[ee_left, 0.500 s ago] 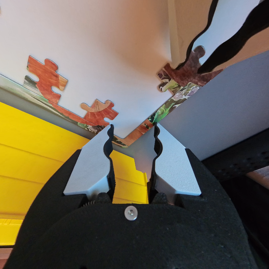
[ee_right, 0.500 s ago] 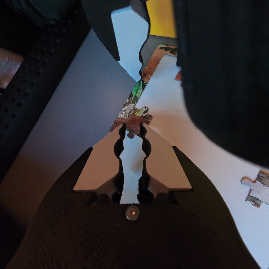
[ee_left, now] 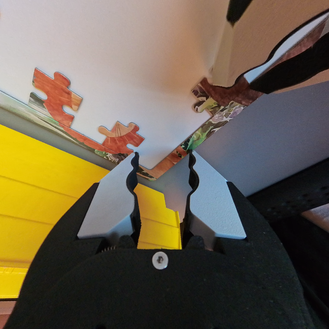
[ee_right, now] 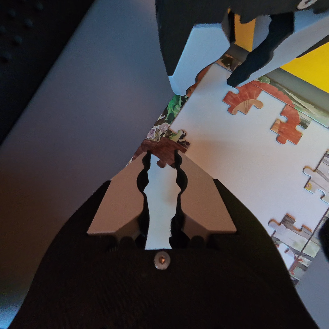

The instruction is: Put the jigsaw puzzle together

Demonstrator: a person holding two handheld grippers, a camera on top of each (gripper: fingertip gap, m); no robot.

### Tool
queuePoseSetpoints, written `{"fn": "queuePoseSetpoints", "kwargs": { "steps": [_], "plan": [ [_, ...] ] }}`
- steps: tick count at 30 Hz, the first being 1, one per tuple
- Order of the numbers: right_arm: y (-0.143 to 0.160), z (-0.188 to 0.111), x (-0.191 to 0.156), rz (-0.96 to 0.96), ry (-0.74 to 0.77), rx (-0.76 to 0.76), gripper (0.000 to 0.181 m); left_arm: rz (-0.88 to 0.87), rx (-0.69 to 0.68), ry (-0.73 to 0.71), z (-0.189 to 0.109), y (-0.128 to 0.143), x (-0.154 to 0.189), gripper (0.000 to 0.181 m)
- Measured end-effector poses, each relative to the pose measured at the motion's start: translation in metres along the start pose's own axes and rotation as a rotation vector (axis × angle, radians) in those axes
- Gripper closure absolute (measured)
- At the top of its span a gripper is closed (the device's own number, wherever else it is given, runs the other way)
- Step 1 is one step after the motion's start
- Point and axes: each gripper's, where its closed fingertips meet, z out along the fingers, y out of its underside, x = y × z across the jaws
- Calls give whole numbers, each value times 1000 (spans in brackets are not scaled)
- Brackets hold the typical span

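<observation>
The left gripper (ee_left: 162,154) is hovering over the near corner of the jigsaw puzzle (ee_left: 124,53), its jaws standing apart and gripping nothing. The puzzle's white board is lying flat on the grey bench (ee_left: 267,133), with only edge pieces fitted along its border. The right gripper (ee_right: 161,151) is reaching to the brown piece (ee_right: 167,147) seated in the border; its jaws are sitting apart at either side of that piece's tab, not clamped. A yellow box (ee_left: 44,178) is lying just beside the bench edge.
</observation>
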Motion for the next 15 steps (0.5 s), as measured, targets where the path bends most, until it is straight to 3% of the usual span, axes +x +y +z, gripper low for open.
{"fn": "queuePoseSetpoints", "kwargs": {
  "steps": [15],
  "plan": [
    [9, -7, 4, -132, -79, -125, 163, -6, 4, 1, 1, 2, 0, 126]
  ]
}}
